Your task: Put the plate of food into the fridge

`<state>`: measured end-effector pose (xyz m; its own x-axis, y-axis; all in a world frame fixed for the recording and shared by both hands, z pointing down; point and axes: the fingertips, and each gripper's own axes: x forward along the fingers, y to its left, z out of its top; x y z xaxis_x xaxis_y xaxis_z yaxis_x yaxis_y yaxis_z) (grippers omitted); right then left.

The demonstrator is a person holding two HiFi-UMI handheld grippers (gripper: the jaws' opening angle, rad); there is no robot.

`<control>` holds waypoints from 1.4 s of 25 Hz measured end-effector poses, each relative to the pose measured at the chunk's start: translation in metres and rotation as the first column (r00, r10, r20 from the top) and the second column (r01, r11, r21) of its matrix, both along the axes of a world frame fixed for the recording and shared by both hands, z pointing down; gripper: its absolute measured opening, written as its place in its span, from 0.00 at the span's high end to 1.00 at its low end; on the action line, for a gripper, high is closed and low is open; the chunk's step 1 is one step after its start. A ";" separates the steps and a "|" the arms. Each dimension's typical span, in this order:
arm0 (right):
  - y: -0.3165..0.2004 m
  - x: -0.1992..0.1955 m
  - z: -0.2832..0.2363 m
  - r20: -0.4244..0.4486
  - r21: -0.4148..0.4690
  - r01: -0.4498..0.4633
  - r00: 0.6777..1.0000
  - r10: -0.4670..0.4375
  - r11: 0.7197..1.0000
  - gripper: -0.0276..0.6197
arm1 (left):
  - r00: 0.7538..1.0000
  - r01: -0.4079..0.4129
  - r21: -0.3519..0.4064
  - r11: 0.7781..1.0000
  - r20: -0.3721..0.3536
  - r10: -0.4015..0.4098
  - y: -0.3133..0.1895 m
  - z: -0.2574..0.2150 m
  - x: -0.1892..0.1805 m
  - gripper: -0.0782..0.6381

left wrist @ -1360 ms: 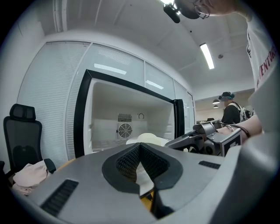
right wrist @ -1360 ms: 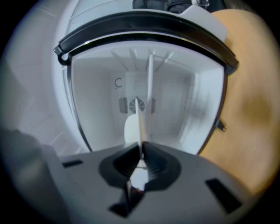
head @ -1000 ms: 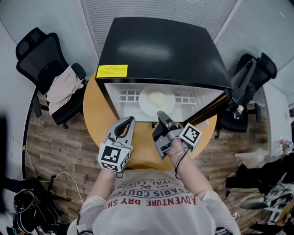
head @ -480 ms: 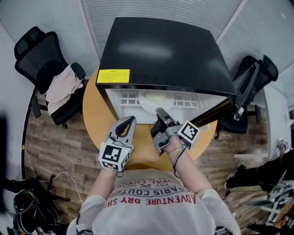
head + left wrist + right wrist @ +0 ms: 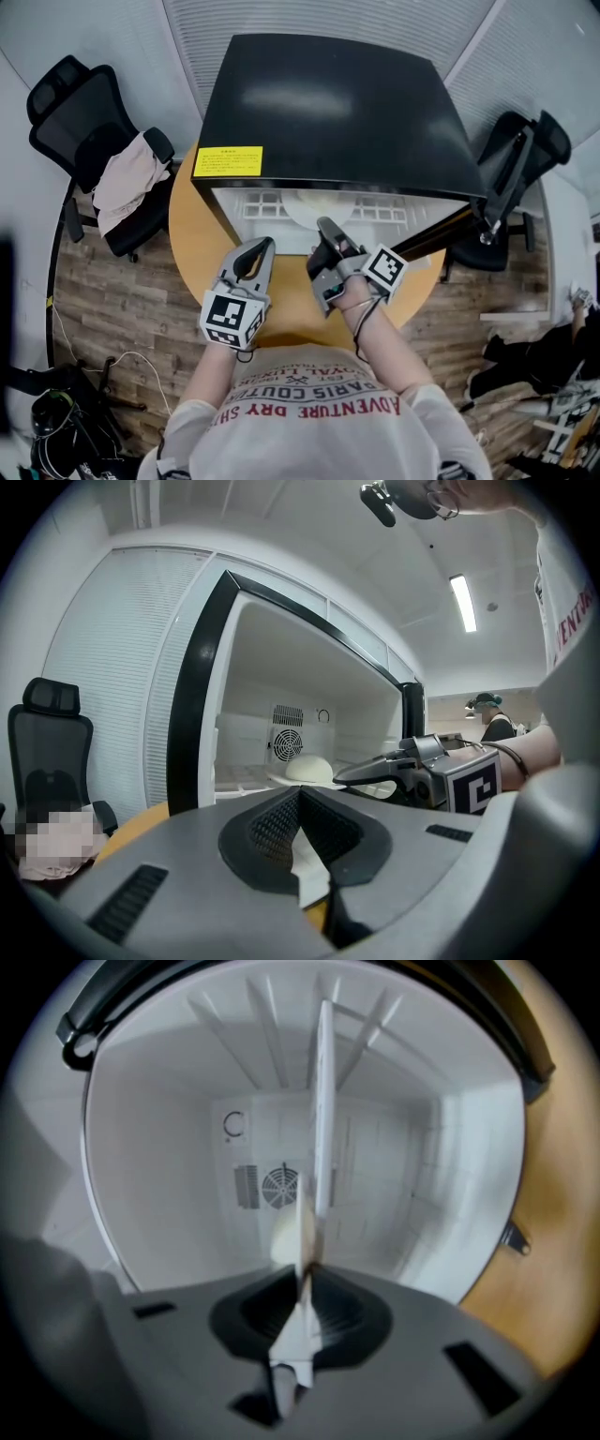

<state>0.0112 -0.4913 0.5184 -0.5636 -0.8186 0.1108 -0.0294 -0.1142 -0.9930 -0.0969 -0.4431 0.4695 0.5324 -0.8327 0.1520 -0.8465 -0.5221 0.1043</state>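
Your right claw (image 5: pixel 324 227) has pushed the smooth round white plate (image 5: pixel 317 202) and its pale domed food (image 5: pixel 307 769) deeper onto the white wire shelf (image 5: pixel 262 208) of the glossy black fridge (image 5: pixel 328 103). Its jaws are opening but seem to touch the thin rim, so delivery looks nearly done. Your left claw (image 5: pixel 265 246) hangs closed and empty over the round wooden tabletop (image 5: pixel 192 234).

Fridge (image 5: pixel 328 103): casing black and smooth, semi-gloss with soft reflections; lining white moulded plastic, smooth and matt.
Label (image 5: pixel 228 161) on casing: yellow printed sheet; paper or film cannot be told.
Plate (image 5: pixel 317 204): white, smooth, glazed look.
Table (image 5: pixel 192 234): light wood-look top, smooth, satin.
Floor (image 5: pixel 112 300): wood-grain planks, matt.
Chair (image 5: pixel 66 103): black, matt upholstery, with a pale crumpled cloth (image 5: pixel 127 178) draped on it.
Left gripper (image 5: pixel 300 794): grey matt plastic shell, black ribbed pads.
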 end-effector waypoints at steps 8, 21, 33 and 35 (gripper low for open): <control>0.000 0.000 -0.002 -0.025 0.028 0.011 1.000 -0.011 1.000 0.86 | 1.000 -0.014 -0.009 1.000 0.000 0.014 0.000 0.002 0.006 0.85; 0.023 -0.007 -0.012 -0.074 0.106 0.058 0.996 -0.050 0.993 0.69 | 1.000 -0.018 0.006 1.000 0.002 0.018 0.014 -0.003 0.012 0.85; 0.062 0.016 -0.048 -0.395 0.354 0.167 0.918 -0.015 0.920 0.91 | 1.000 -0.007 0.018 1.000 -0.001 0.007 0.035 -0.008 0.021 0.85; 0.067 0.019 -0.054 -0.504 0.391 0.205 0.864 0.022 0.897 0.91 | 1.000 -0.006 0.022 1.000 0.001 0.006 0.039 -0.010 0.022 0.85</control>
